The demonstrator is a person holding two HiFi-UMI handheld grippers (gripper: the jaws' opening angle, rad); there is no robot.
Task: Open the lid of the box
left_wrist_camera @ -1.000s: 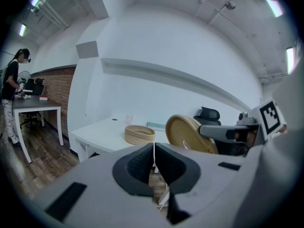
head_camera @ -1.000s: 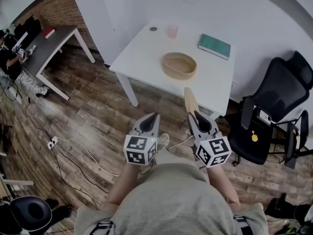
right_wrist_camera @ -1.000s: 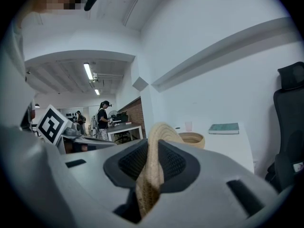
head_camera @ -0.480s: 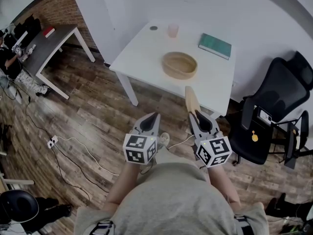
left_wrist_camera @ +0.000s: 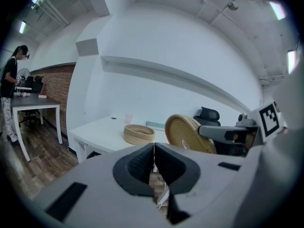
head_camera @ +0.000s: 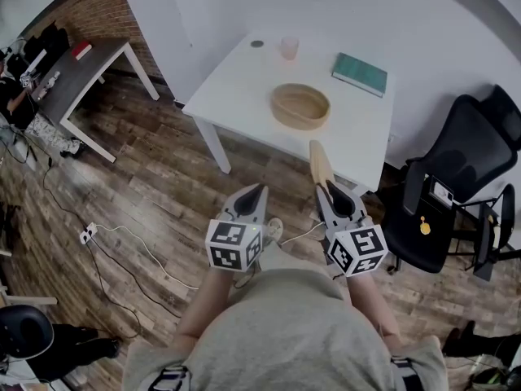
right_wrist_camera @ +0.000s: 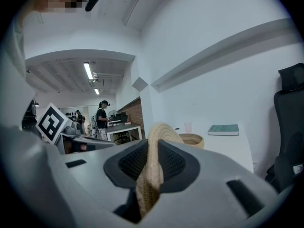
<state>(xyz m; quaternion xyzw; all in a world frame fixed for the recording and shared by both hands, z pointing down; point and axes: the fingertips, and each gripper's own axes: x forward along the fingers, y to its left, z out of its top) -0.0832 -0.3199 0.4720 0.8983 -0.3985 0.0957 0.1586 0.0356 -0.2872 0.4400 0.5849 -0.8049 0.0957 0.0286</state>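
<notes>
Right tongs [head_camera: 323, 188] unmoved since earlier frame, clamping woven lid [head_camera: 319, 163] on edge; left tongs [head_camera: 260, 189] likewise unmoved, pressed together, empty; box [head_camera: 300, 107] uncovered on bench [head_camera: 236, 88].

I see the lid [head_camera: 320, 164] and box [head_camera: 300, 107] as rough, matt coiled fibre. The table [head_camera: 232, 88] looks smooth matt white; floor [head_camera: 155, 186] is wood plank.

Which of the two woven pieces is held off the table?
The flat round lid, clamped on edge in the right gripper; the bowl-shaped woven box sits open on the white table.
</notes>
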